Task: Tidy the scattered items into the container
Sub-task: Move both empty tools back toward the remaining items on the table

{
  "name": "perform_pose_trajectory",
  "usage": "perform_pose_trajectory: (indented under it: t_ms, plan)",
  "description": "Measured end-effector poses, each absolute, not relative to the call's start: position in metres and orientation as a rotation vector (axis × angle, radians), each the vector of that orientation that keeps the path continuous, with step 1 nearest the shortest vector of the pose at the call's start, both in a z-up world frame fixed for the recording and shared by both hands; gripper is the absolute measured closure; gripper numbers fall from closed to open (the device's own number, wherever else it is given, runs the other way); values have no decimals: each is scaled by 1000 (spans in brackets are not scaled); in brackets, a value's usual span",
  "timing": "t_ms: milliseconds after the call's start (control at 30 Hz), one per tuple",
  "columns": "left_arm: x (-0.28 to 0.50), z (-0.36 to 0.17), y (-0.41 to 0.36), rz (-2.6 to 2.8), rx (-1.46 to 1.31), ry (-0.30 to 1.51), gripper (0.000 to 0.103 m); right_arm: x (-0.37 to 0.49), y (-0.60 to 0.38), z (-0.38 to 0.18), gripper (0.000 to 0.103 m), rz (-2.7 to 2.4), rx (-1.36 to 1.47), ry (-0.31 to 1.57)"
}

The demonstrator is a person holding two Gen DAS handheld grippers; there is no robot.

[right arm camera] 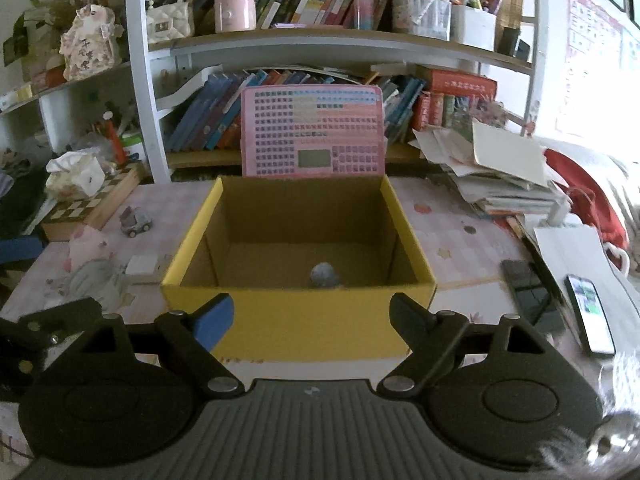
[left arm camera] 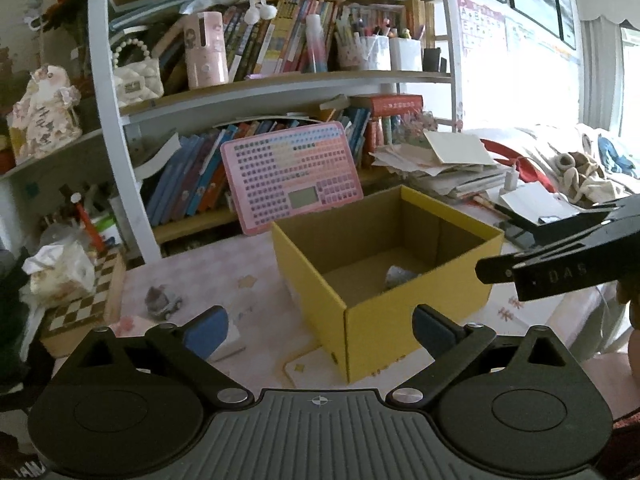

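Both claws stand with jaws wide apart and nothing between them. Right claw point(right arm camera: 312, 320) sits at the bottom of its frame, just before the near wall of the yellow box point(right arm camera: 296, 320) at centre. One small grey ball point(right arm camera: 324, 275) lies on the box floor. Left of the box, a toy car point(right arm camera: 136, 224) and a white block point(right arm camera: 141, 266) rest on the pink table point(right arm camera: 460, 216). Left claw point(left arm camera: 320, 330) faces the box corner from lower centre.

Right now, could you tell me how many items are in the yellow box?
1: a small grey item lies on the floor of the box, near its front wall. That wall may hide more.
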State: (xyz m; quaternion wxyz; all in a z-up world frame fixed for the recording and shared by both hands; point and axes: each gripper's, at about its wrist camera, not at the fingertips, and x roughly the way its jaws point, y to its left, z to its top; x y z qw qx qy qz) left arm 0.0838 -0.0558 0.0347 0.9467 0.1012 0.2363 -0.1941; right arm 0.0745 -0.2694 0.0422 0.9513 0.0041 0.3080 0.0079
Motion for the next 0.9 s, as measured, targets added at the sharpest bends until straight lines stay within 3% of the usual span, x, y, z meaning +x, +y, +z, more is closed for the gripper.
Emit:
perform_pose_trajectory:
  t_ms: [900]
  plan:
    - [41, 5, 27, -325, 173, 607, 3, 25, -172, 4, 16, 77, -76, 760]
